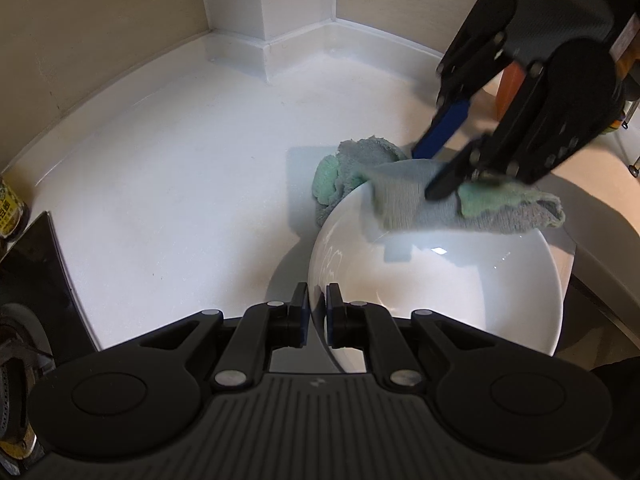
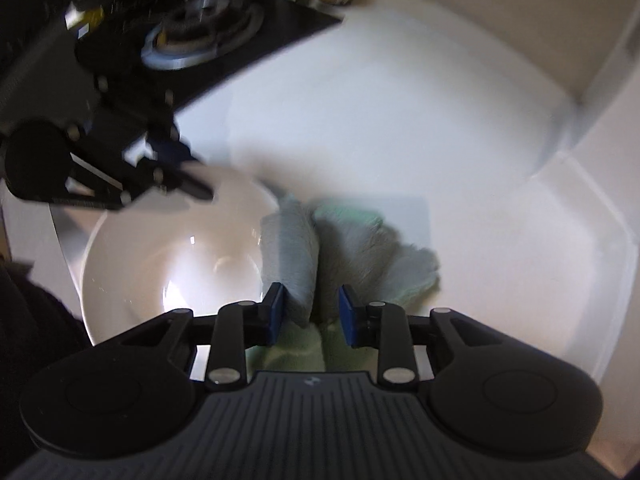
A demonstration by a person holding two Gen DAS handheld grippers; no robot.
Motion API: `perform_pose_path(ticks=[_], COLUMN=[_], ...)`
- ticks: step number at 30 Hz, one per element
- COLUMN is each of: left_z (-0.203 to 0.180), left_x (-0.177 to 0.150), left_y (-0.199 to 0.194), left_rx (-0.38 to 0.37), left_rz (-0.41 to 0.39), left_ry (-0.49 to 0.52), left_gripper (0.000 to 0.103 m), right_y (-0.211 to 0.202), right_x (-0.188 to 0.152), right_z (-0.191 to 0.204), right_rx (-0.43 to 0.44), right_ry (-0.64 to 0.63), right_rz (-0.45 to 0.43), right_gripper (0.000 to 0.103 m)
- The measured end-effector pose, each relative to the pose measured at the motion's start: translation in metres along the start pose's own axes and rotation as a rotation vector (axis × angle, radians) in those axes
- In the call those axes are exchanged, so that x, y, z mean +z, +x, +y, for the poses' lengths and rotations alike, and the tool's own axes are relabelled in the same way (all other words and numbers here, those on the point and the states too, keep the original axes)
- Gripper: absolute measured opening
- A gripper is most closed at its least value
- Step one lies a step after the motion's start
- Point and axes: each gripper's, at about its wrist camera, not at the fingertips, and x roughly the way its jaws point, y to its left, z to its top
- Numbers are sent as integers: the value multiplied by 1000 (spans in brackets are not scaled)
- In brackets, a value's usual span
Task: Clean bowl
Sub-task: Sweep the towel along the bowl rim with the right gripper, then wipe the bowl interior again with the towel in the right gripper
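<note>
**Bowl pinched at the rim, cloth draped over its far edge**

Left wrist view: the left gripper (image 1: 317,316) pinches the near rim of the white bowl (image 1: 440,280), which sits on the white worktop (image 1: 160,168). At 1 o'clock, the right gripper (image 1: 430,176) clamps a grey-green cloth (image 1: 404,196) over the bowl's far rim.

Right wrist view: the right gripper (image 2: 311,312) squeezes the cloth (image 2: 316,256); the bowl (image 2: 160,256) lies at 9 o'clock, the left gripper (image 2: 192,184) on its rim, a stove (image 2: 204,36) at 11 o'clock.

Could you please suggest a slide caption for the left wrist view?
Left gripper clamps the white bowl rim while the right gripper drapes a grey-green cloth over it.
</note>
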Motion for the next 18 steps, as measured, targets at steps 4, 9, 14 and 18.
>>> perform_pose_path(ticks=[4,9,14,18], left_z=[3,6,1,2], left_x=[3,-12,-18,-6], left_y=[4,-8,-7,3], left_rx=[8,9,14,-4], left_rz=[-8,10,28,49], left_ry=[-21,-163,-193,-91], left_gripper=[7,9,11,7], right_y=[6,13,12,14], right_x=[-4,-9,-23,-22], right_z=[0,0,-1,9], right_rx=[11,26,63,123], right_ry=[57,128,291,158], right_rz=[-12,-27,-66,36], right_gripper=[14,11,12,16])
